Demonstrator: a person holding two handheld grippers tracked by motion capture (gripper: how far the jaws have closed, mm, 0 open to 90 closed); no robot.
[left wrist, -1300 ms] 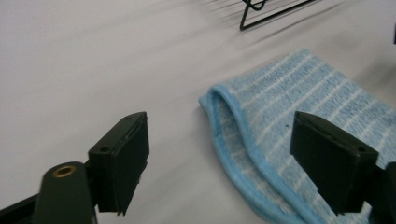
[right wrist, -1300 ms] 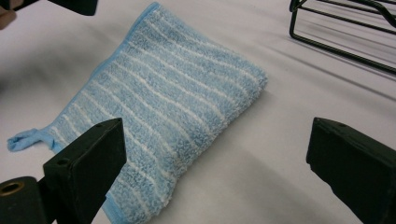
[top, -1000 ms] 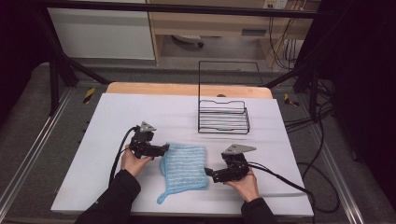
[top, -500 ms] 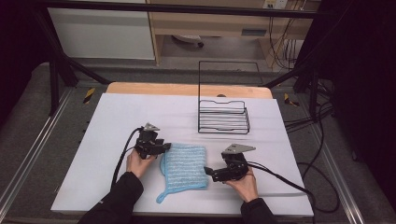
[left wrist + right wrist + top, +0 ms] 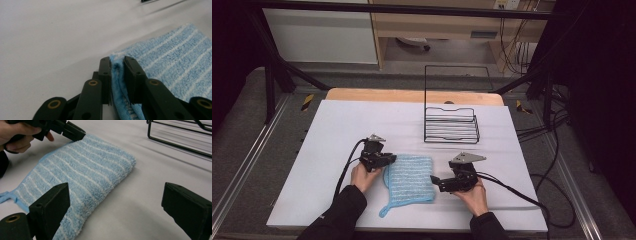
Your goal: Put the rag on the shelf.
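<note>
Lying flat on the white table [image 5: 337, 130], the blue cloth [image 5: 409, 180] sits between the two grippers, near the 6 o'clock edge. It is folded and has thin white stripes. A small loop sticks out from its corner at about 7 o'clock.

The left gripper [image 5: 387, 160] bites the cloth at its 10 o'clock corner. In the left gripper view, the jaws squeeze the edge of the cloth [image 5: 117, 72], and a fold of blue stands up between them. One finger [image 5: 105, 72] is on each side, pressed tight against the fuzz.

The right gripper [image 5: 435, 181] is at the cloth's 3 o'clock side, just beside its edge. In the right gripper view, its jaws are spread wide apart and grip nothing. One finger [image 5: 51, 207] is over the near part of the cloth [image 5: 85, 170]. The other finger is over the bare table [image 5: 150, 182]. I cannot tell if the finger touches the cloth.

A hand [image 5: 362, 176] holds the left gripper, and another hand [image 5: 472, 195] holds the right one. Both sleeves are dark.

A black wire rack [image 5: 451, 125] stands on the table at about 1 o'clock from the cloth, well apart from it. A strip of wood shows along the far edge of the table. Black cables hang off the side at 3 o'clock. Past the table there is a grey floor, a white cabinet and a wooden shelf.
</note>
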